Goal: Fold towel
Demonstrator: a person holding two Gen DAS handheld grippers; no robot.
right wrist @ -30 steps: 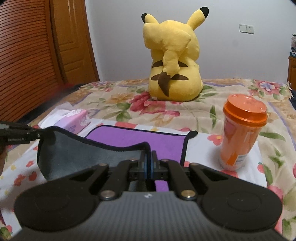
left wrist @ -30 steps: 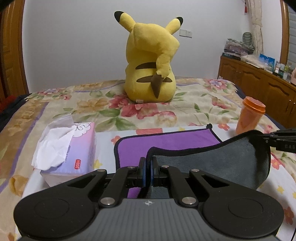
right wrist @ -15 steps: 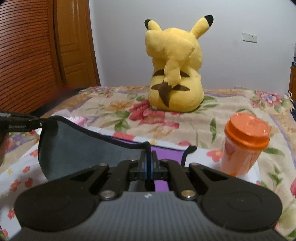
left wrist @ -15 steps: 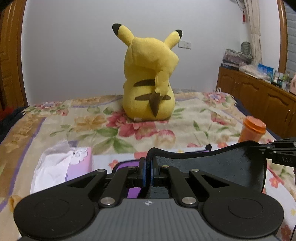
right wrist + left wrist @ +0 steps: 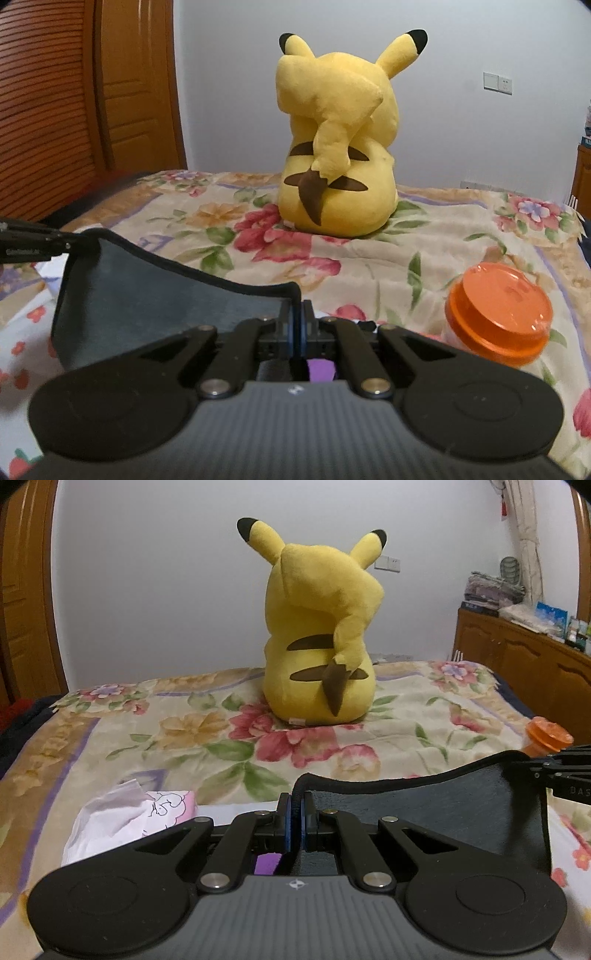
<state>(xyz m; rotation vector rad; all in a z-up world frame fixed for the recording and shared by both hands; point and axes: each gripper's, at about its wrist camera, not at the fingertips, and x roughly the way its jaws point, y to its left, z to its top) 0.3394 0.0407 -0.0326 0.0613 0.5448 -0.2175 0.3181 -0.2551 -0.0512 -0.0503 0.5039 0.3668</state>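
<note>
The towel (image 5: 424, 812) has a grey side, a purple side and a black hem. It hangs lifted between both grippers above the flowered bed. My left gripper (image 5: 295, 808) is shut on one corner of its edge. My right gripper (image 5: 297, 317) is shut on the other corner; the towel (image 5: 155, 295) sags to its left. Each gripper shows at the edge of the other's view, the right one (image 5: 561, 771) and the left one (image 5: 33, 240). A sliver of the purple side (image 5: 320, 369) shows beneath the jaws.
A yellow Pikachu plush (image 5: 321, 638) sits at the bed's far middle. A tissue pack (image 5: 125, 819) lies to the left. An orange-lidded cup (image 5: 498, 314) stands to the right. A wooden cabinet (image 5: 528, 672) lines the right wall, a wooden door (image 5: 110, 92) the left.
Both grippers have risen and moved forward with the towel edge. The grey side now hides most of the purple side, and the cup and tissue pack sit lower in view.
</note>
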